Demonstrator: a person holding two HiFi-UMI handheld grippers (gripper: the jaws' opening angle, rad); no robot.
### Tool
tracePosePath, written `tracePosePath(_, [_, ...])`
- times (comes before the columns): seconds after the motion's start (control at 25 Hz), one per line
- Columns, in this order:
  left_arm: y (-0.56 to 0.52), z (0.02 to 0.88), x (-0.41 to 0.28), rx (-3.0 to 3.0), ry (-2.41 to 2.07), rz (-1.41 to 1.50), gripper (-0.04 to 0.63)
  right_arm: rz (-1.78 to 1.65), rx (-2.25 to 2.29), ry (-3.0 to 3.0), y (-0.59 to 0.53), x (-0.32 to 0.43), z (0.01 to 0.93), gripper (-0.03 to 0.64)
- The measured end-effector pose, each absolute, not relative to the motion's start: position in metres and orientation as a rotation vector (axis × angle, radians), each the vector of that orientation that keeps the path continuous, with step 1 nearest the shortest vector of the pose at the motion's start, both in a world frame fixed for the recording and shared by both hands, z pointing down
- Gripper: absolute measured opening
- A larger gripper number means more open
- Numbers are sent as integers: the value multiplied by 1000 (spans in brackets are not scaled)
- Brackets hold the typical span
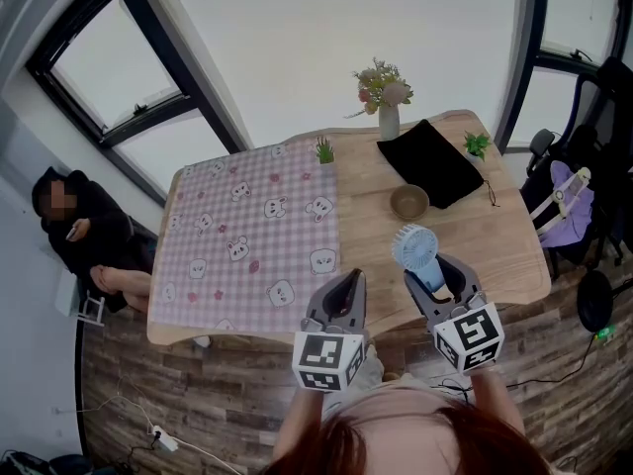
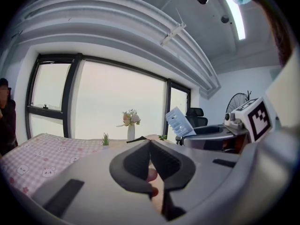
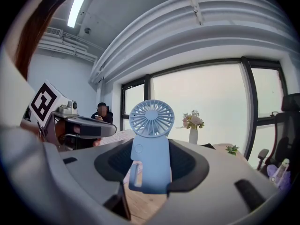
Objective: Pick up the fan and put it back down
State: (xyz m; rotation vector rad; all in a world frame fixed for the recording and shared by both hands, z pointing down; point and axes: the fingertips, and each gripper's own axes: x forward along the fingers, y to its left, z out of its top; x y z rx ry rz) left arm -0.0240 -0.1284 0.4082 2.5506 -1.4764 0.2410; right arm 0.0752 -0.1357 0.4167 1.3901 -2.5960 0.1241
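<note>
- At the far left, a person (image 1: 81, 228) in dark clothes sits on the floor (image 1: 178, 404) below a dark-framed window (image 1: 119, 67), well apart from the bench.
- A pale wooden bench (image 1: 504, 255) fills the middle of the head view. A pink checked cloth (image 1: 252, 231) printed with small animal faces covers its left half.
- A small green plant (image 1: 324, 150) stands just beside the cloth's far right corner.
- The left gripper (image 1: 352, 281) hovers at the near edge of the bench, by the cloth's near right corner. The left gripper view shows its fingers pressed together with nothing between them.
- Right of the plant, at the far edge of the bench, a white vase (image 1: 389, 122) holds pale flowers.
- A flat black mat (image 1: 432, 161) lies right of the vase. A small brown bowl (image 1: 408, 202) sits just beside its near edge.
- The light blue fan (image 1: 415, 245) is upright over bare wood, just nearer than the bowl, with its round head on top.
- The fan's handle is between the fingers of the right gripper (image 1: 428, 271). The right gripper view shows them clamped on the handle from both sides. Whether the fan's base touches the bench cannot be told.
- A second small plant (image 1: 477, 144) stands by the mat's far right corner.
- Past the right end of the bench is a black chair (image 1: 584, 117) with a purple bundle (image 1: 569, 216) on it.
</note>
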Motion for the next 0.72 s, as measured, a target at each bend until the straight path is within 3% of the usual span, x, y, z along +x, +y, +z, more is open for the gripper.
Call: tracePosePath(0.72, [-153, 418, -44, 2548, -1435, 266, 11, 209, 1372, -2458, -161, 63, 476, 215])
